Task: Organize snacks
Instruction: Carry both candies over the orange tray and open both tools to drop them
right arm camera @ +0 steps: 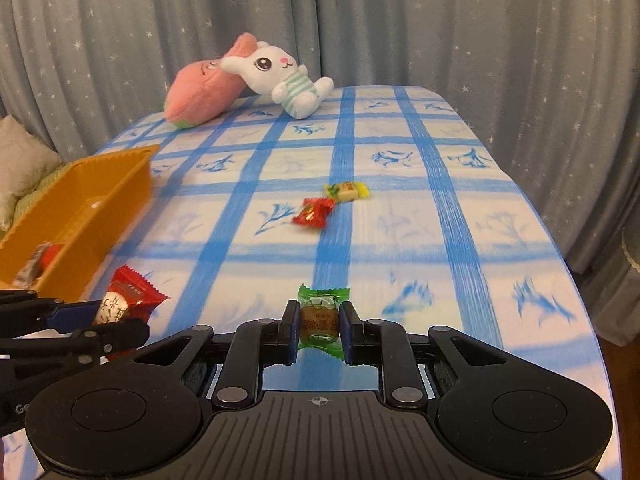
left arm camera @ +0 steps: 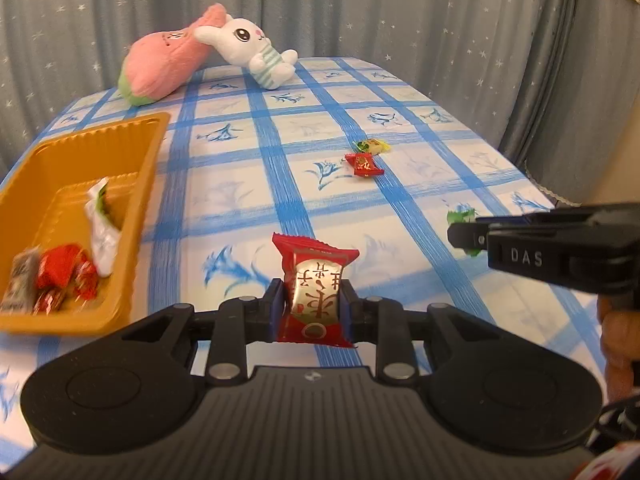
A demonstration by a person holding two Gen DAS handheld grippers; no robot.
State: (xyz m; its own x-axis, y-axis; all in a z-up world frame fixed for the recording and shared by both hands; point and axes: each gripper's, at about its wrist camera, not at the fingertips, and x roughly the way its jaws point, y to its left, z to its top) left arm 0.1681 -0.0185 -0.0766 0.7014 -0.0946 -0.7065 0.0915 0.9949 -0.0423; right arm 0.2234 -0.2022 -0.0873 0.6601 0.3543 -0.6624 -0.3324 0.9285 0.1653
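My left gripper [left arm camera: 313, 300] is shut on a red and gold snack packet [left arm camera: 314, 292], held upright above the tablecloth; the same packet [right arm camera: 120, 304] shows at the lower left of the right wrist view. My right gripper [right arm camera: 319, 320] is shut on a green-wrapped candy [right arm camera: 320, 318], and it reaches in from the right of the left wrist view [left arm camera: 464, 236]. An orange tray [left arm camera: 132, 208] at the left holds several wrapped snacks [left arm camera: 60, 276] and a white wrapper [left arm camera: 102, 228]. A small red candy [right arm camera: 313, 211] and a yellow one [right arm camera: 347, 191] lie mid-table.
A checked blue and white cloth covers the table [right arm camera: 400, 216]. A pink plush [right arm camera: 204, 92] and a white rabbit plush [right arm camera: 280, 76] lie at the far edge. Grey starred curtains [right arm camera: 440, 20] hang behind. A hand [left arm camera: 618, 344] shows at the right edge.
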